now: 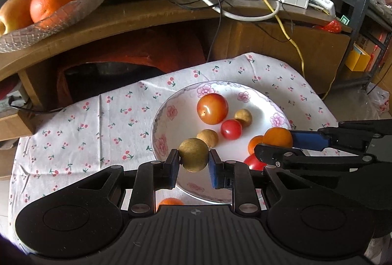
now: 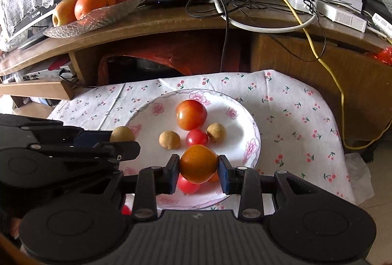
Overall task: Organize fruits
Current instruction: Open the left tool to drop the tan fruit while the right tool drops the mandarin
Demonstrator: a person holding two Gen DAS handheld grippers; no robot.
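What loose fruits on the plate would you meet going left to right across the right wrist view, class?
Left longan → small red tomato → right longan, all on the floral plate.

**Both grippers hold fruit over the flowered plate**

The left gripper (image 1: 193,164) is clamped on a round tan longan (image 1: 193,154), held over the near left rim of the white plate (image 1: 171,127). The right gripper (image 1: 278,143) reaches in from the right edge, its fingers closed around a small orange (image 1: 278,137) above the plate's right side. On the plate lie a large tomato (image 1: 212,108) toward the far side, a small red tomato (image 1: 231,129) just in front of it, and two more longans (image 1: 207,138) on either side of that small tomato. Another orange fruit (image 1: 254,143) and a red one (image 1: 253,162) sit partly hidden beneath the right gripper. The plate rests on a cherry-print cloth (image 1: 80,122).
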